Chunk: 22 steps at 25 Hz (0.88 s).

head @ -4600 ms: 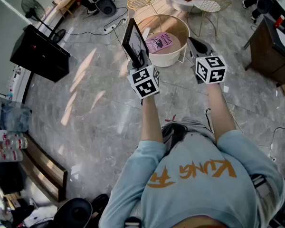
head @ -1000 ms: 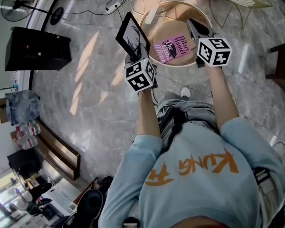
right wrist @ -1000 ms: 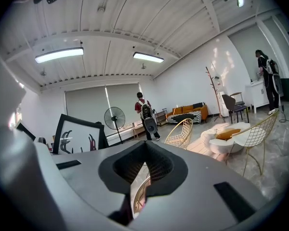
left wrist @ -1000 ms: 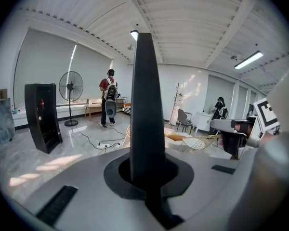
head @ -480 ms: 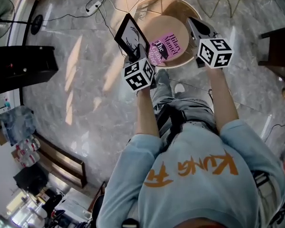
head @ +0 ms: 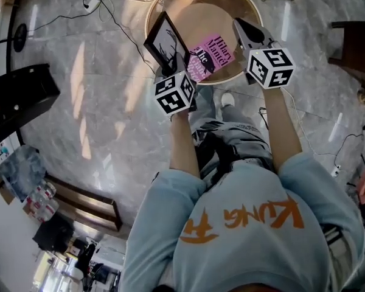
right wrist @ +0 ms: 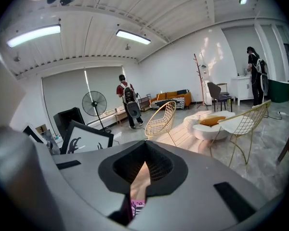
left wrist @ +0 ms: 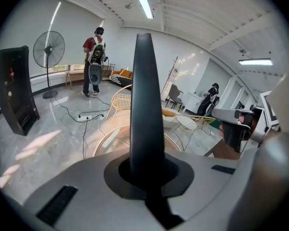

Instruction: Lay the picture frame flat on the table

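Frame [head: 164, 39] clamped tight in left claw [head: 174, 64].

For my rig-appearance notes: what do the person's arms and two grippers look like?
Both the left gripper and right gripper are grey, each carrying a white cube printed with black square markers. The person wears a light blue short-sleeved T-shirt with orange lettering.

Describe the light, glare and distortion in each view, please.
Head view: sun patches glare on the glossy floor, the picture frame is sharp. Left gripper view: strong fisheye, dark corners, the frame's edge looms near the lens. Right gripper view: same fisheye bend, the ceiling lamp is blown out.
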### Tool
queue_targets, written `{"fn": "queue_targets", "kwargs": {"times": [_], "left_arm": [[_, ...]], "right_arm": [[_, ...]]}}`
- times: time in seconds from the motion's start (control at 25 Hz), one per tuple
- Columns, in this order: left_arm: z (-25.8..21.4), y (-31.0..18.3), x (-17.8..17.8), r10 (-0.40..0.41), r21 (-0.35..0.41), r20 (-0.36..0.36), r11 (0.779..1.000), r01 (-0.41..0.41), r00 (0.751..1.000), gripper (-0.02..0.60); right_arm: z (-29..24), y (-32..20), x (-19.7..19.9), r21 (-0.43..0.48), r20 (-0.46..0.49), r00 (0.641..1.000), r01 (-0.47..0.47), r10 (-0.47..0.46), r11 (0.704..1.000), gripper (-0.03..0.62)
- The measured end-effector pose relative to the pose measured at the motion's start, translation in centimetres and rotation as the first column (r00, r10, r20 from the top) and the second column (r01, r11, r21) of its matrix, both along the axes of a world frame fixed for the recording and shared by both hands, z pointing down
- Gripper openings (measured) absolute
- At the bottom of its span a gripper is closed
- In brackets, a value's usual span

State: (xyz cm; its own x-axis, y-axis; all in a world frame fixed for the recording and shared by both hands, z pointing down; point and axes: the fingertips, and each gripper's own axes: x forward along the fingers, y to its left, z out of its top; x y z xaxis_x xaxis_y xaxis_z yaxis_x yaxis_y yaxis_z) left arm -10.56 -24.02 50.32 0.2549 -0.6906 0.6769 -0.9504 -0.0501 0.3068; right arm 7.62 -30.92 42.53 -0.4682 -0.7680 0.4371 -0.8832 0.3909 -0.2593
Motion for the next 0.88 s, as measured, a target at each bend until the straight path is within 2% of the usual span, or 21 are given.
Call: {"fn": "queue_targets", "kwargs": {"times": [0.16, 0.4, 0.6, 0.88], "left_arm": [[3.5, -1.1, -0.3, 0.024, -0.065, -0.022, 0.998, -0.026, 0.999, 0.026], [7.4, -4.3, -0.2, 0.071, -0.104, -0.054, 0.992, -0.076, 0.996, 0.026], [11.2, -4.9, 0.5, 0.1, -0.176, -0.106, 0.977, -0.117, 0.989, 0.026], [14.8, -6.5, 0.0, 0.097, -0.229, -0.164, 0.964, -0.134, 0.982, 0.026]], "right_arm": [[3.4, -0.6, -0.1, -0.06, -0.034, 0.999, -0.026, 0.024, 0.998, -0.005], [7.2, -2.7, -0.8, -0.107, -0.076, 0.997, -0.038, 0.03, 0.994, -0.004], [10.3, -3.3, -1.5, -0.155, -0.101, 0.995, -0.033, 0.018, 0.987, -0.005], [13.4, -4.1, -2.4, -0.209, -0.13, 0.991, -0.025, -0.002, 0.977, -0.005]]}}
